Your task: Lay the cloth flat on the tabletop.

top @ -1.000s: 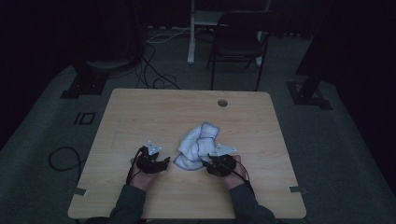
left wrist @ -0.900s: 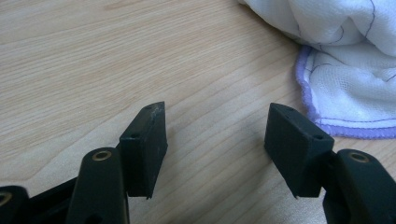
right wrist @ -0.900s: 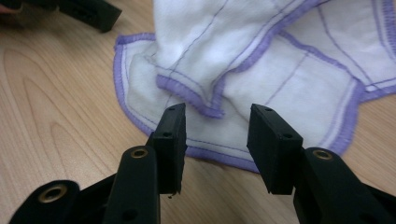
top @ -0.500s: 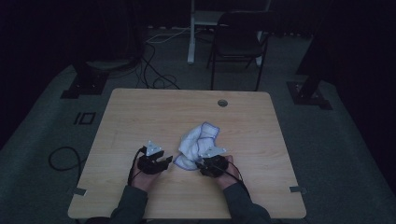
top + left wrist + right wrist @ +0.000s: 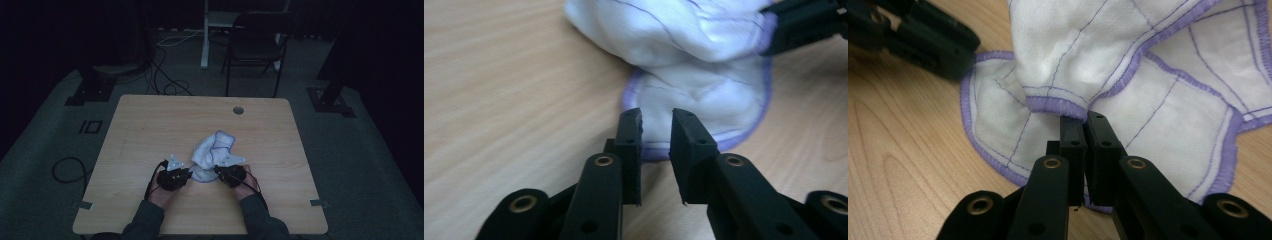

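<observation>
Two jaws of the right gripper [image 5: 1083,120] have just closed tight, pinching a purple-hemmed fold of the white cloth [image 5: 1108,55]. At its ten o'clock, the left gripper [image 5: 656,117] has been closing; a gap remains, the cloth's hem between the tips, unpinched. Cloth lies crumpled on the wooden table [image 5: 150,125], near the six o'clock edge.

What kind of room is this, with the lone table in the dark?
Probably a recording studio or lab: a bare wooden table on grey carpet, cables trailing over the floor, stand bases around it, and a folding chair behind.
</observation>
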Demonstrator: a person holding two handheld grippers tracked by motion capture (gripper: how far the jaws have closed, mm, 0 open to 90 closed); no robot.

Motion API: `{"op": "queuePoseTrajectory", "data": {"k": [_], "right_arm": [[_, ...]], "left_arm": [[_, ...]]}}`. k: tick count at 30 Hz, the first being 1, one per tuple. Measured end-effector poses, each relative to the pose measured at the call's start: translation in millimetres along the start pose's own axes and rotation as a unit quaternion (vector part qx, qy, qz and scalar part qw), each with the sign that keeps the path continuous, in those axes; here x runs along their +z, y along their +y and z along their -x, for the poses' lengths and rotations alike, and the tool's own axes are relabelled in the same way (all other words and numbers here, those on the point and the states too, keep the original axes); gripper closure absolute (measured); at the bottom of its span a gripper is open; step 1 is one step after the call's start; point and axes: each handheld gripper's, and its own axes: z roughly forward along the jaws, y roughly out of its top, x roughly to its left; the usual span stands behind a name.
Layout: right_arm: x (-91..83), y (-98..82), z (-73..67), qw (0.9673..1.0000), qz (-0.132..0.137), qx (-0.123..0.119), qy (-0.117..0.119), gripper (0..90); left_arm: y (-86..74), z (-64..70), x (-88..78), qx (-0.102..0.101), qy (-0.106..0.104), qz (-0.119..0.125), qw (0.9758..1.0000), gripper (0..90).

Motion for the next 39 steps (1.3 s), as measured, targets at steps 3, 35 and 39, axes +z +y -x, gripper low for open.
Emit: {"op": "queuePoseTrajectory", "data": {"k": [3,35,39], "right_arm": [[-2.2,1.7,1.3,1.0,0.002,-0.003,-0.006,88.9],[-40.5,-0.9,49.1,0.9939,0.043,0.057,-0.084,89.1],[-46.3,0.4,55.7,0.9926,0.048,0.062,-0.093,89.1]], "left_arm": [[-0.7,1.6,3.1,0.003,0.003,-0.006,1.0,77.2],[-3.1,-34.3,-10.8,-0.027,0.08,-0.026,0.9961,82.1],[-3.9,-40.1,-13.3,-0.033,0.098,-0.028,0.9942,81.6]]}}
